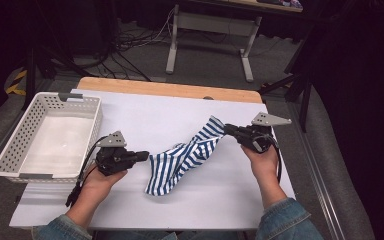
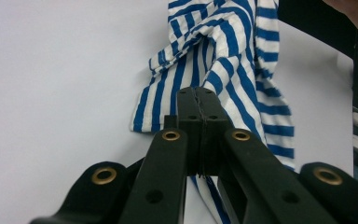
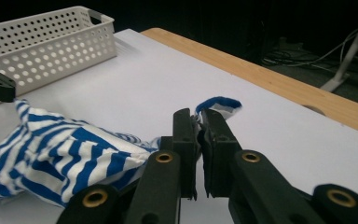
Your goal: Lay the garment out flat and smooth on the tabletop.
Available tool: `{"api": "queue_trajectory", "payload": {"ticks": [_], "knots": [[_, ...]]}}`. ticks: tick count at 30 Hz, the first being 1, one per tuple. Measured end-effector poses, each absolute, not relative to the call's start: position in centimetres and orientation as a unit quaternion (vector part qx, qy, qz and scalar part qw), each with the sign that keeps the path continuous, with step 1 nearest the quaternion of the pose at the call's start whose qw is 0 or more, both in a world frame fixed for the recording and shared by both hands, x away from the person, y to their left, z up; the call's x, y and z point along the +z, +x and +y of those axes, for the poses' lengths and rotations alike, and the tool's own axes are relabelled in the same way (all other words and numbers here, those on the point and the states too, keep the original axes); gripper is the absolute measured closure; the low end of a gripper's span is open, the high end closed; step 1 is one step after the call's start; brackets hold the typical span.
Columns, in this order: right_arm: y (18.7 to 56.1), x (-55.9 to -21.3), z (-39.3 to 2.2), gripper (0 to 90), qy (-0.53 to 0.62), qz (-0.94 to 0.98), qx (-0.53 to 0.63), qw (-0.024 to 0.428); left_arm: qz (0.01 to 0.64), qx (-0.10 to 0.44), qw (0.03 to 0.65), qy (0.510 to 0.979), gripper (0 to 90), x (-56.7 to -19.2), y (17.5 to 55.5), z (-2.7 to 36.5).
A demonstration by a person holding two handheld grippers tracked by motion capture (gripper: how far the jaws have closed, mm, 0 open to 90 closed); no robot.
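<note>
Both tongs — left (image 2: 197,100), right (image 3: 199,122) — pinch the striped cloth (image 1: 182,159), apparently lifted.

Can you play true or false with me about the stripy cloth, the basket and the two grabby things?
1. The striped cloth is blue and white. True.
2. The cloth lies inside the white basket. False: it is on the white table cover, to the right of the basket.
3. The right gripper is shut on one end of the cloth. True: its jaws pinch a blue-edged corner.
4. The left gripper is wide open and far from the cloth. False: its jaws are closed on the cloth's other end.
5. The basket is full of clothes. False: it has nothing in it.
</note>
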State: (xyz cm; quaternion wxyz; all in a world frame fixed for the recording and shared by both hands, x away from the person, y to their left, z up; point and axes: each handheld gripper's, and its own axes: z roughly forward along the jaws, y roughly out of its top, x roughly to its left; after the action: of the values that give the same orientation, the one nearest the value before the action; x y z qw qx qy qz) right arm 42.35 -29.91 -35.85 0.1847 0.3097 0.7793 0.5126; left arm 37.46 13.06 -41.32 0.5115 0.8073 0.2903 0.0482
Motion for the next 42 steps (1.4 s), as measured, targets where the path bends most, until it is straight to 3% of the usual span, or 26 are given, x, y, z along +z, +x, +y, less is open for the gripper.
{"api": "queue_trajectory", "payload": {"ticks": [20, 29, 30, 32, 33, 35, 37, 42], "knots": [[41.6, -41.1, -35.8, 85.3, 0.399, 0.773, 0.462, 0.174, 0.248, -0.013, 0.458, 0.854, 90.0, -43.3, 37.0, 10.3], [41.0, -43.3, -36.8, 84.6, 0.420, 0.783, 0.434, 0.145, 0.230, -0.046, 0.444, 0.865, 89.4, -43.9, 36.9, 8.9], [41.0, -43.3, -36.7, 80.7, 0.421, 0.783, 0.434, 0.145, 0.238, -0.049, 0.451, 0.859, 82.5, -43.9, 37.2, 9.1], [41.0, -43.2, -36.7, 77.2, 0.420, 0.783, 0.434, 0.148, 0.244, -0.051, 0.454, 0.855, 78.8, -43.9, 37.3, 9.3], [41.0, -43.1, -36.7, 72.3, 0.419, 0.782, 0.435, 0.152, 0.250, -0.051, 0.458, 0.852, 78.8, -43.8, 37.5, 9.4], [40.9, -42.7, -36.4, 59.3, 0.417, 0.779, 0.438, 0.166, 0.266, -0.040, 0.470, 0.841, 67.2, -43.7, 37.9, 9.8], [40.8, -42.3, -36.1, 54.8, 0.413, 0.773, 0.449, 0.174, 0.286, -0.033, 0.482, 0.828, 55.5, -43.7, 38.2, 10.1], [40.8, -41.5, -34.0, 51.1, 0.374, 0.784, 0.471, 0.158, 0.306, -0.012, 0.482, 0.821, 43.1, -43.8, 38.6, 10.5]]}}
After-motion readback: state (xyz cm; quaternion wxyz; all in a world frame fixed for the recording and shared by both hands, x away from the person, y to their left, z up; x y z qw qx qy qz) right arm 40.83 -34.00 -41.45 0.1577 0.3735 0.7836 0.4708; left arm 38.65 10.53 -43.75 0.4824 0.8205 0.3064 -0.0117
